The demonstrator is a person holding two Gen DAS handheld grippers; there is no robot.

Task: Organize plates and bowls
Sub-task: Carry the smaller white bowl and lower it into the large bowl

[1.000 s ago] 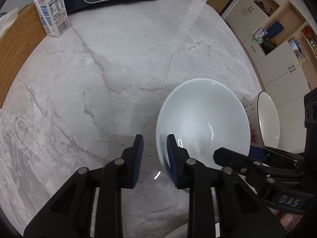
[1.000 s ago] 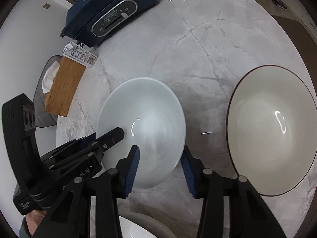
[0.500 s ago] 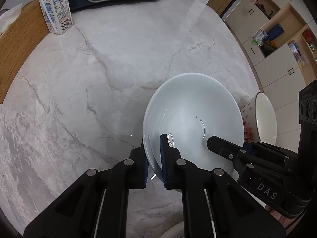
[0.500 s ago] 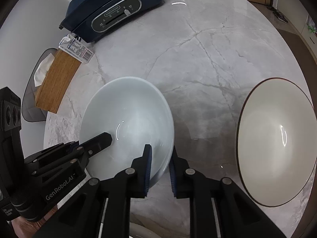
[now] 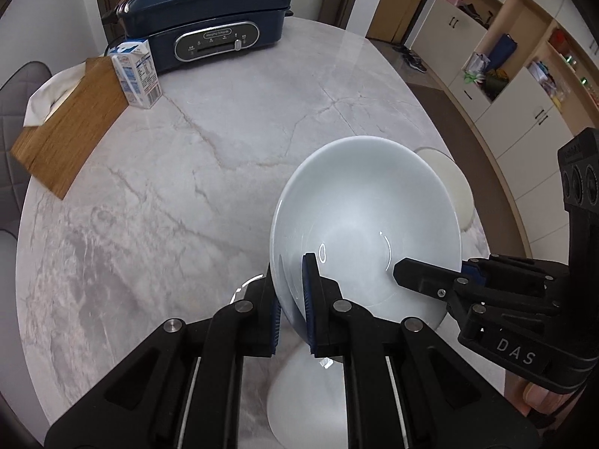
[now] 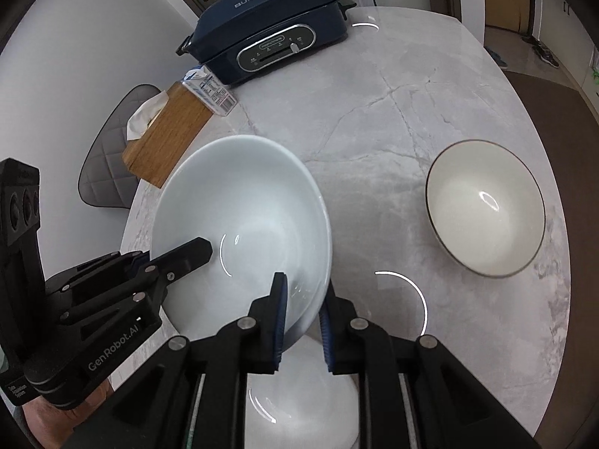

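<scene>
Marble table (image 5: 224,157), cupboards (image 5: 524,86) beyond, grill (image 5: 209,18)

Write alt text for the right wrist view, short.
Both grippers clamp the rim of a large white bowl held above a marble table: the right gripper at its near edge, the left gripper from the left. A cream bowl with a dark rim sits to the right; a blue cooker, milk carton and wooden tissue box stand behind.
</scene>
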